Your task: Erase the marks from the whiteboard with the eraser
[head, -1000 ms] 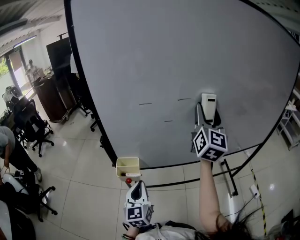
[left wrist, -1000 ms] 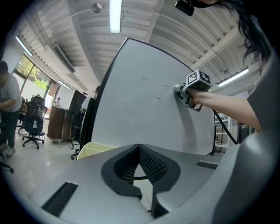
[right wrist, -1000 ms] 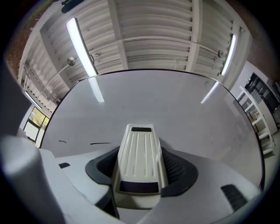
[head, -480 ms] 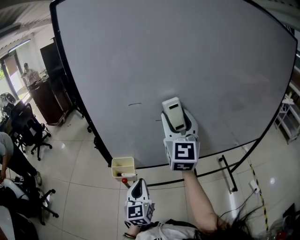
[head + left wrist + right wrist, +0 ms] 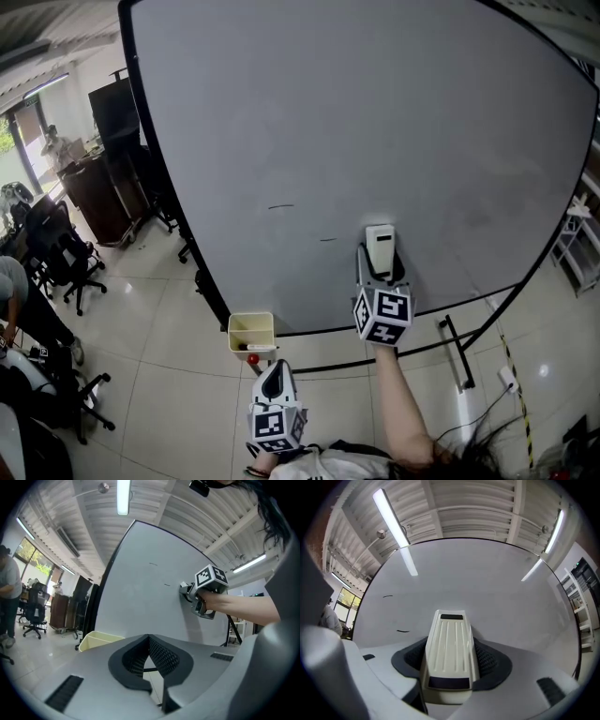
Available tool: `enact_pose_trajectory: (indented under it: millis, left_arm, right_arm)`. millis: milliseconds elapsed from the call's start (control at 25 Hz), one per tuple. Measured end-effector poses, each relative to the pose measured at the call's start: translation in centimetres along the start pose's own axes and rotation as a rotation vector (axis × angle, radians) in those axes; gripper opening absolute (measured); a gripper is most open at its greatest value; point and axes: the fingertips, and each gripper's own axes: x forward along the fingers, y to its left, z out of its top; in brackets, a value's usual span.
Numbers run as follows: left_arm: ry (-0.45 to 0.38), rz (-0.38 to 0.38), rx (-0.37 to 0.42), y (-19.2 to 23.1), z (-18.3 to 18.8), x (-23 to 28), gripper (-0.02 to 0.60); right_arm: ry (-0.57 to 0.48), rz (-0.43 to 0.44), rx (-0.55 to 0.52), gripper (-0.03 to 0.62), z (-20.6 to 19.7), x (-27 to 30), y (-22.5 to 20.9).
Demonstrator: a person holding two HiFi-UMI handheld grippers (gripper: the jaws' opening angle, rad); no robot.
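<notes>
on whiteboard (image 5: 375,112), eraser (image 5: 380,247) clamped in right hand-held gripper (image 5: 380,268) (marks (image 5: 326,240) beside)

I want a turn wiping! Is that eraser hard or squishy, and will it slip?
Probably hard: the eraser has a ribbed, plastic-looking shell that shows no dent between the right gripper's jaws. It is likely light, since one gripper holds it up at the whiteboard. The textured pads should keep it from slipping.
</notes>
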Motion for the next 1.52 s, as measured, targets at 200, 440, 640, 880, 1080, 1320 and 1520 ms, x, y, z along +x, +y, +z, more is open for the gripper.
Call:
enact_pose_trajectory:
  millis: [200, 440, 640, 880, 1080, 1320, 1520]
  left_arm:
    - [-0.010, 0.043, -0.009, 1.4, 0.2, -0.7, -0.009]
    - [-0.023, 0.050, -0.012, 2.7, 0.5, -1.5, -0.009]
    - [0.001, 0.035, -0.030, 2.5, -0.5, -2.1, -0.009]
    - [0.050, -0.034, -0.023, -1.0, -2.6, -3.0, -0.009]
    - [0.075, -0.082, -0.005, -5.2, -4.2, -4.5, -0.009]
    - [0.094, -0.084, 0.003, -12.4, -6.5, -9.1, -0.009]
    - [0.092, -0.061, 0.004, -19.3, -7.8, -14.6, -0.009]
  right_arm:
    - [0.064, 0.214, -0.133, 0.281, -2.0, 0.1, 12.5]
    - [0.111, 0.290, -0.175, 0.279, -3.7, -0.2, 17.1]
    - [0.161, 0.289, -0.060, 0.279, -5.2, -4.5, 12.5]
    - [0.410, 0.159, 0.006, 0.279, -15.3, -16.7, 3.3]
    - [0.538, 0.123, 0.007, 0.279, -20.0, -25.4, -0.7]
    - [0.544, 0.194, 0.039, 0.279, -18.7, -32.8, -2.8]
    - [0.541, 0.265, 0.050, 0.279, -16.0, -38.7, -5.2]
